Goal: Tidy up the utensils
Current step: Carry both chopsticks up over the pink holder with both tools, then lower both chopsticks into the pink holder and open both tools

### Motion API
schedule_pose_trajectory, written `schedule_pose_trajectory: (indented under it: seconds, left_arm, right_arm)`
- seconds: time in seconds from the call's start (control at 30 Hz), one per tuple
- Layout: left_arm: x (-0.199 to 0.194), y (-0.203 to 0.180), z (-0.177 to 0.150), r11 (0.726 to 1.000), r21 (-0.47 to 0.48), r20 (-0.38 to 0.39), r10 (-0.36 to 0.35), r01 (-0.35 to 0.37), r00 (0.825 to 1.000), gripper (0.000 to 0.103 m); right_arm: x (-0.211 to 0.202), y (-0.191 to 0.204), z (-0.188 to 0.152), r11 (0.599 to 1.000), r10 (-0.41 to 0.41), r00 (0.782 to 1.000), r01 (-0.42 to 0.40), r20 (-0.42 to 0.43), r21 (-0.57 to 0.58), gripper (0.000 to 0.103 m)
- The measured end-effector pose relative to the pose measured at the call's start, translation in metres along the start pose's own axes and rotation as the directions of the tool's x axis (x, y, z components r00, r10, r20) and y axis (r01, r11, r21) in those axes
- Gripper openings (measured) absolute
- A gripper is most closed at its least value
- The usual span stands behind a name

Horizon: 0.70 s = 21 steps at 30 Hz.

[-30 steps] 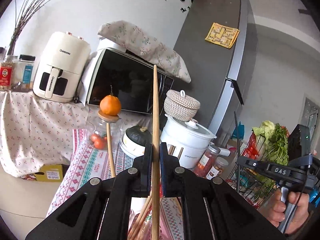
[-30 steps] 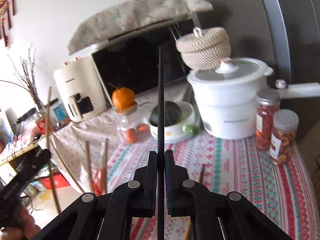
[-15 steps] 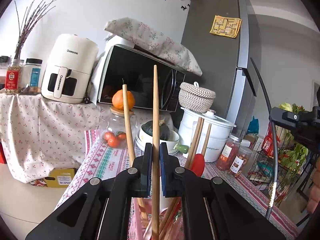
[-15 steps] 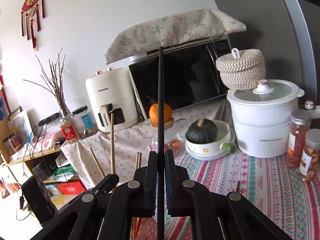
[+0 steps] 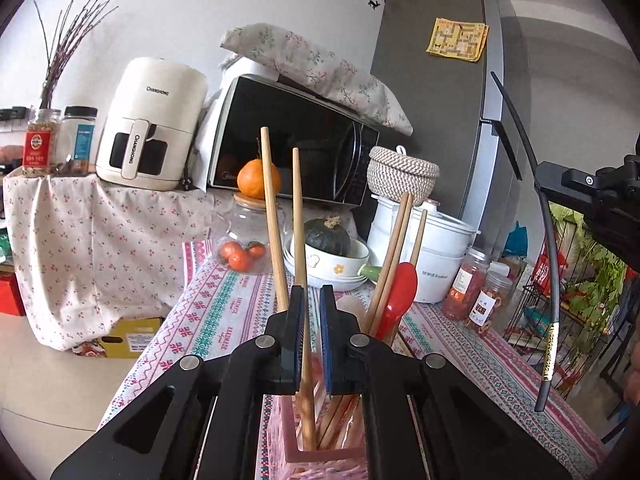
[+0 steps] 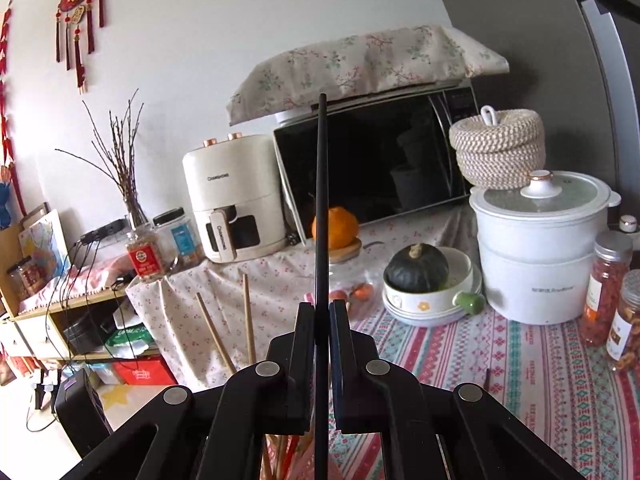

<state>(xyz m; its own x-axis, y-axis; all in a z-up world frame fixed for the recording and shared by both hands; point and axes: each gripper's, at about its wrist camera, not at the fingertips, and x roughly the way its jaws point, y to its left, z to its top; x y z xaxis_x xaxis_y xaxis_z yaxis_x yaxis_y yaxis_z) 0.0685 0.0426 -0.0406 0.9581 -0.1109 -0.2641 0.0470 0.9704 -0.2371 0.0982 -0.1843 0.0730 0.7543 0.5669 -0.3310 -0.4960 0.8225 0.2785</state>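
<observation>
My left gripper (image 5: 312,300) is shut on a wooden chopstick (image 5: 298,216). The stick stands tilted between the pads, tight against the left one. Its lower end reaches into the pink slotted holder (image 5: 288,432) right under the jaws. That holder also has several wooden chopsticks (image 5: 272,208) and a red spoon (image 5: 396,296) in it. My right gripper (image 6: 322,312) is shut on a black chopstick (image 6: 322,200) that points straight up. In the left wrist view the right gripper (image 5: 592,188) shows at the right edge, the black chopstick (image 5: 550,280) hanging below it. Two wooden chopsticks (image 6: 248,320) rise at lower left in the right wrist view.
On the patterned tablecloth (image 6: 540,380) behind the holder stand a white cooker (image 6: 540,248), a bowl with a green squash (image 6: 416,268), spice jars (image 6: 606,284) and a glass jar topped by an orange (image 5: 258,178). A microwave, an air fryer and a grey fridge line the back.
My left gripper sank toward the pink holder, and its wooden chopstick now tilts with its lower end inside. My right gripper moved sideways, its black chopstick unchanged.
</observation>
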Motion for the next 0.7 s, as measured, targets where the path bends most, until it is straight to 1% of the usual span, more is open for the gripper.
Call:
schedule_pose_trajectory:
  seconds: [0.13,0.2,0.23,0.27,0.3,0.33,0.37,0.4,0.43,0.47,0.5,0.53,0.6,0.67,0.7]
  left_arm:
    - [-0.011,-0.003,0.015,1.000,-0.005,-0.071,-0.018,0.018,0.997,0.008]
    - [-0.016,-0.005,0.034,1.000,-0.008,-0.101,0.019,-0.020,0.995,0.008]
    - [-0.017,-0.006,0.044,0.999,-0.010,-0.129,0.041,-0.043,0.991,0.008]
    - [-0.018,-0.005,0.054,0.999,-0.014,-0.164,0.046,-0.049,0.985,0.009]
    - [-0.018,-0.004,0.063,0.998,-0.017,-0.208,0.048,-0.053,0.977,0.016]
    - [-0.017,-0.002,0.071,0.997,-0.017,-0.264,0.064,-0.071,0.962,0.032]
    - [-0.017,0.001,0.076,0.995,-0.019,-0.320,0.084,-0.095,0.944,0.040]
    - [-0.017,0.007,0.078,0.993,-0.028,-0.372,0.093,-0.112,0.924,0.053]
    - [-0.019,0.013,0.077,0.993,-0.045,-0.411,0.083,-0.111,0.908,0.055]
    - [-0.022,0.020,0.076,0.994,-0.058,-0.433,0.061,-0.096,0.899,0.055]
    - [-0.025,0.027,0.073,0.993,-0.069,-0.444,0.051,-0.091,0.895,0.055]
    - [-0.025,0.033,0.070,0.991,-0.080,-0.455,0.058,-0.106,0.889,0.055]
    - [-0.022,0.045,0.064,0.983,-0.123,-0.495,0.061,-0.139,0.867,0.055]
    - [-0.017,0.053,0.060,0.976,-0.173,-0.539,0.017,-0.131,0.842,0.055]
    - [-0.016,0.055,0.059,0.975,-0.184,-0.549,0.005,-0.127,0.836,0.055]
  right_arm:
    - [0.004,0.006,-0.002,1.000,-0.003,1.000,0.003,0.005,-0.009,0.006]
    - [0.008,0.008,-0.003,1.000,-0.011,1.000,0.011,0.013,0.001,0.006]
    - [0.010,0.008,-0.004,1.000,-0.014,1.000,0.014,0.018,0.014,0.006]
    - [0.013,0.008,-0.004,0.999,-0.018,1.000,0.017,0.025,0.031,0.006]
    - [0.015,0.008,-0.004,0.999,-0.021,0.999,0.019,0.032,0.050,0.006]
    - [0.018,0.009,-0.005,0.998,-0.024,0.999,0.022,0.040,0.067,0.006]
    - [0.021,0.010,-0.006,0.997,-0.032,0.998,0.028,0.048,0.078,0.006]
    - [0.024,0.013,-0.007,0.996,-0.039,0.998,0.035,0.056,0.084,0.006]
    - [0.028,0.016,-0.007,0.996,-0.049,0.997,0.044,0.061,0.083,0.006]
    - [0.032,0.020,-0.008,0.996,-0.057,0.996,0.052,0.067,0.077,0.006]
    - [0.035,0.025,-0.009,0.996,-0.064,0.995,0.059,0.071,0.069,0.006]
    - [0.038,0.029,-0.010,0.996,-0.068,0.995,0.064,0.075,0.059,0.006]
    - [0.044,0.037,-0.012,0.997,-0.074,0.994,0.072,0.078,0.034,0.006]
    - [0.049,0.042,-0.015,0.996,-0.084,0.993,0.082,0.081,0.021,0.006]
    - [0.052,0.043,-0.016,0.996,-0.089,0.993,0.089,0.083,0.013,0.006]
